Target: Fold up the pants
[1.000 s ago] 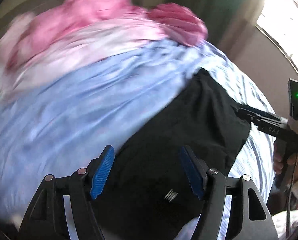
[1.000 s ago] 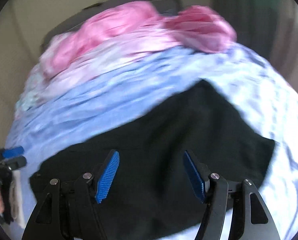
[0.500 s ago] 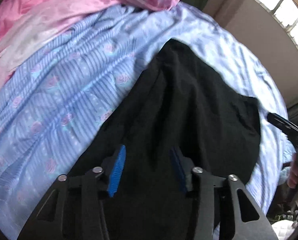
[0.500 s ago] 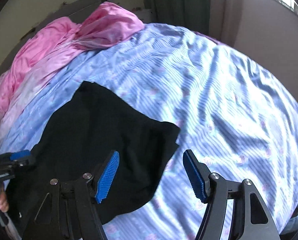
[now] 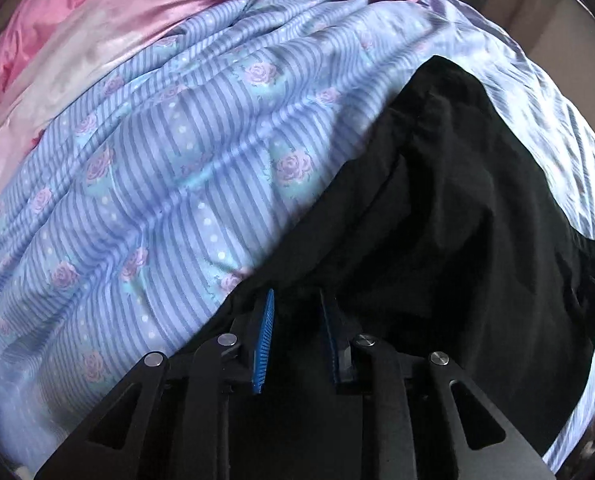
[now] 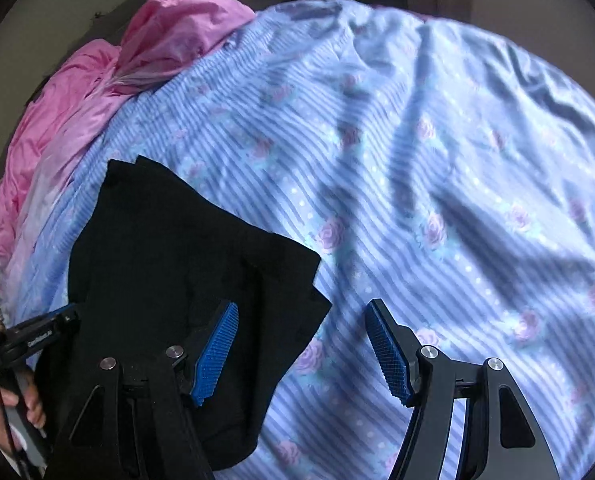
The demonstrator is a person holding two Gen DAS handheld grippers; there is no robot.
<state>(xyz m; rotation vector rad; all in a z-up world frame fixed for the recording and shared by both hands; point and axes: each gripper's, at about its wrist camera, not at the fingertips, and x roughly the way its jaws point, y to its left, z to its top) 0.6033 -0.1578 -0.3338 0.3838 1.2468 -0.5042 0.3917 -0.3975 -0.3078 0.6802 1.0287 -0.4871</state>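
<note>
pants (image 5: 437, 240) flat on bedsheet (image 5: 157, 184), near left | left gripper (image 5: 295, 300) closing on near-left edge fabric | right gripper (image 6: 301, 344) apart, straddling right corner | risk: left pinches top layer only, fold skews

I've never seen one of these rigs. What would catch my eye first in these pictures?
Probably the black pants, a dark slab lying on the blue striped rose-print bedsheet. Next, the pink quilt bunched at the bed's far end. In the left view, the left gripper is closing its blue-padded fingers over the pants' edge.
</note>
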